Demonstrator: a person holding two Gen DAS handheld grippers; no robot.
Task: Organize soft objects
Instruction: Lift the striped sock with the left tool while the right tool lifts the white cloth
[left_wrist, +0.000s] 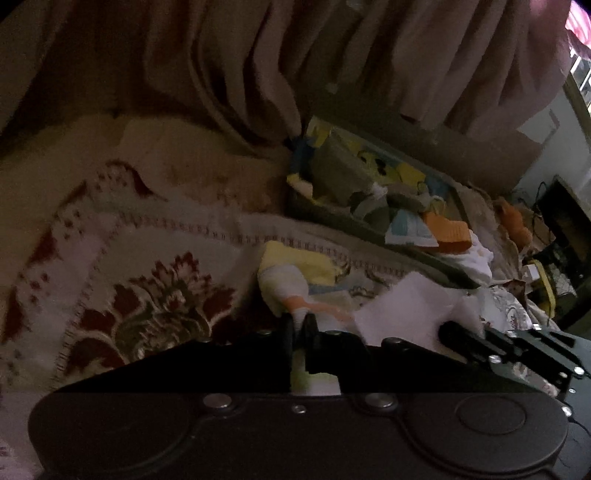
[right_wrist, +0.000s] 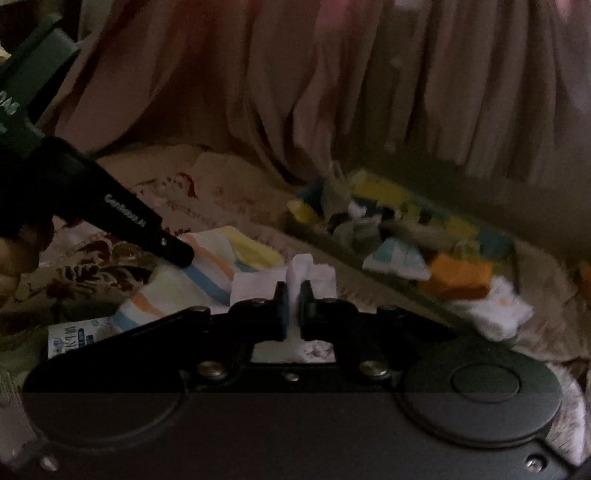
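Observation:
In the left wrist view my left gripper (left_wrist: 299, 322) is shut on a fold of a striped cloth (left_wrist: 291, 273), white with yellow, orange and blue bands, lying on the patterned bedspread (left_wrist: 147, 288). To its right my right gripper (left_wrist: 448, 329) pinches a white cloth (left_wrist: 402, 314). The right wrist view shows the right gripper (right_wrist: 294, 293) shut on a raised fold of that white cloth (right_wrist: 258, 286). At its left, the left gripper (right_wrist: 183, 255) touches the striped cloth (right_wrist: 207, 275).
A long dark tray (left_wrist: 325, 216) (right_wrist: 332, 251) behind holds several folded cloths. An orange cloth (left_wrist: 448, 232) (right_wrist: 458, 275) and a white one (left_wrist: 476, 258) (right_wrist: 498, 310) lie at its right end. Beige curtains (left_wrist: 295, 55) hang behind. A hand (right_wrist: 18, 243) shows at left.

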